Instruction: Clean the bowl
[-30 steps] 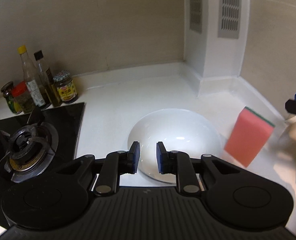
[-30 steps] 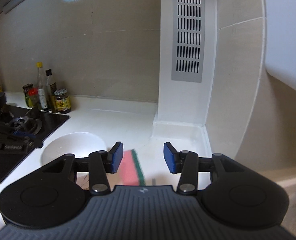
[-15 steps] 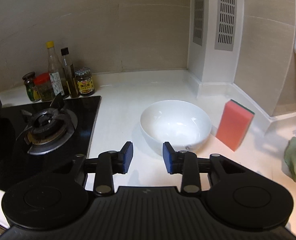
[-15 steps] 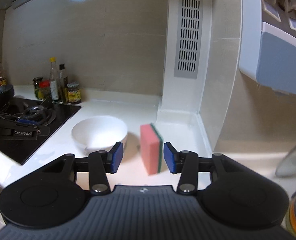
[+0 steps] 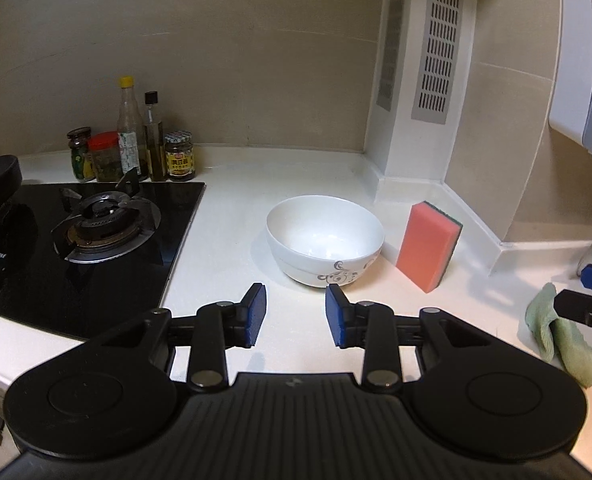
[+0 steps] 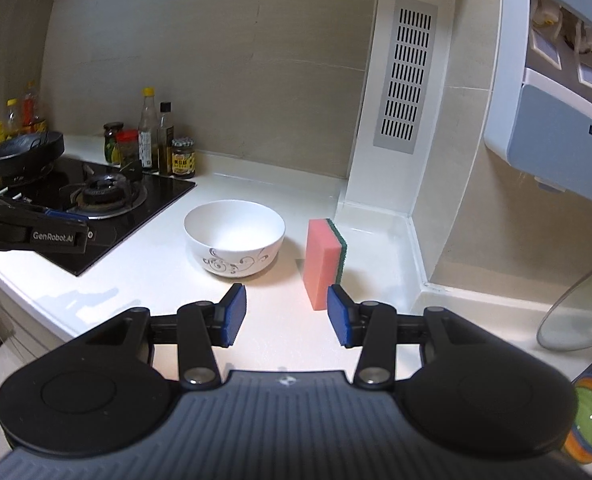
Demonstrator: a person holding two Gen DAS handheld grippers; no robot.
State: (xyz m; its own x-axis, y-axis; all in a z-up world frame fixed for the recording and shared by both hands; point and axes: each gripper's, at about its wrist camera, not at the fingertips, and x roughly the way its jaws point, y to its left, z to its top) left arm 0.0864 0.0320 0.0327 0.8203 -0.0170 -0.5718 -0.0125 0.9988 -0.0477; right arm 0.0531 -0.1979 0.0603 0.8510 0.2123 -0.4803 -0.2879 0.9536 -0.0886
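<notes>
So, white ceramic bowl w/ grey scroll pattern (image 5: 324, 240) sits upright on the white countertop (image 5: 231, 216), pink-and-green sponge (image 6: 323, 261) standing just beside it. Your left gripper (image 5: 294, 317) & right gripper (image 6: 286, 314) both hang empty, jaws apart. Looks like nothing's begun; prob. grab the sponge next w/ right, steady bowl w/ left.

I see a white bowl (image 5: 325, 240) upright on the counter (image 5: 231, 216), grey scrollwork outside; a pink-green sponge (image 5: 428, 246) stands on edge beside it.
</notes>
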